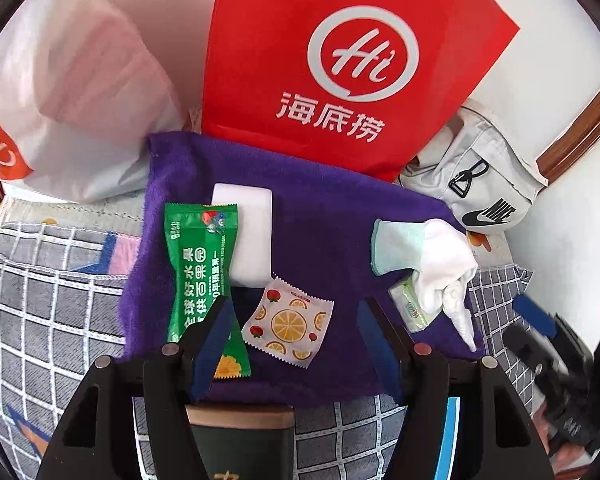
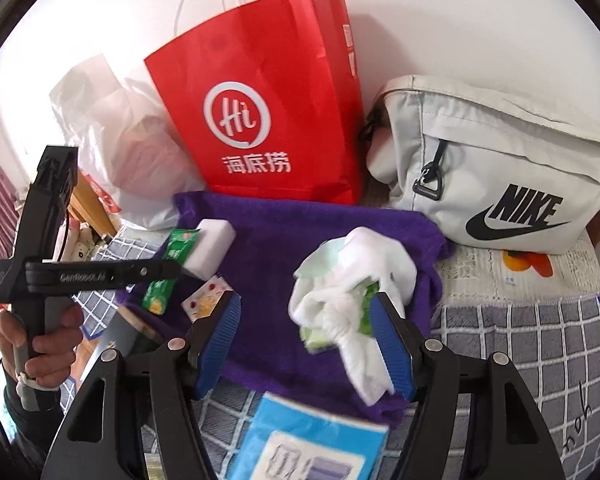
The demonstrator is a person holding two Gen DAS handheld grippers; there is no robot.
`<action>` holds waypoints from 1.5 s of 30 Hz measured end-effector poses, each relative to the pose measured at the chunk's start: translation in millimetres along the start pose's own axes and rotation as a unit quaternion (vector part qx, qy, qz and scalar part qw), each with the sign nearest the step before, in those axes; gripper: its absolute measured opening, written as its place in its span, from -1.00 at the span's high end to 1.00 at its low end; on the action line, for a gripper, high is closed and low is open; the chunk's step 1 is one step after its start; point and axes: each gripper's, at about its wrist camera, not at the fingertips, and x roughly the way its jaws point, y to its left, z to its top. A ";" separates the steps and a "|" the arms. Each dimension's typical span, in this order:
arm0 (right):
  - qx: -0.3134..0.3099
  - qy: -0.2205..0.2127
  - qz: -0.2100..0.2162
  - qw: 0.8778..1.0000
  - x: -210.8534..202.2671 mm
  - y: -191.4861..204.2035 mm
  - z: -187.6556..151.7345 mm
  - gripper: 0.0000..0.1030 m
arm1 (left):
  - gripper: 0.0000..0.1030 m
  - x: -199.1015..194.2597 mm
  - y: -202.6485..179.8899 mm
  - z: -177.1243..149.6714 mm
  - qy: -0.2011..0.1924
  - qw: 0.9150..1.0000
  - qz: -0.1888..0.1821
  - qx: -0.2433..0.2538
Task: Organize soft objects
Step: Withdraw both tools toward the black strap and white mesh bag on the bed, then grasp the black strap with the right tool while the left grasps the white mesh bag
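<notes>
A purple towel (image 1: 320, 220) lies spread on the checked bedding, also in the right wrist view (image 2: 292, 232). On it lie a white sponge block (image 1: 248, 236), a long green snack packet (image 1: 198, 268), a small orange-print sachet (image 1: 288, 324), a white glove with a mint cuff (image 1: 428, 260) and a small green tissue pack (image 1: 410, 306). My left gripper (image 1: 296, 340) is open and empty, just above the sachet. My right gripper (image 2: 306, 344) is open, with the white glove (image 2: 352, 280) and green pack (image 2: 366, 312) between its fingers.
A red paper bag (image 2: 268, 112) stands behind the towel, a white plastic bag (image 2: 116, 140) to its left, a grey Nike pouch (image 2: 496, 168) to its right. A blue-white packet (image 2: 312, 444) lies at the near edge. A dark green container (image 1: 240, 440) sits under my left gripper.
</notes>
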 end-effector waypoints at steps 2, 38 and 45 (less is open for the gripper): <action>-0.003 0.002 -0.007 1.000 -6.2 8.6 -9.3 -0.29 | -0.22 -8.2 -3.0 -1.6 -0.005 1.000 0.000 0.003; -0.037 0.106 0.018 0.994 -32.3 118.4 -215.8 0.57 | -0.22 -124.1 66.8 -246.3 -0.036 0.998 0.044 -0.020; -0.035 0.110 0.027 0.993 -19.6 115.2 -209.3 0.51 | -0.22 -125.3 65.4 -256.3 -0.037 0.999 0.017 -0.021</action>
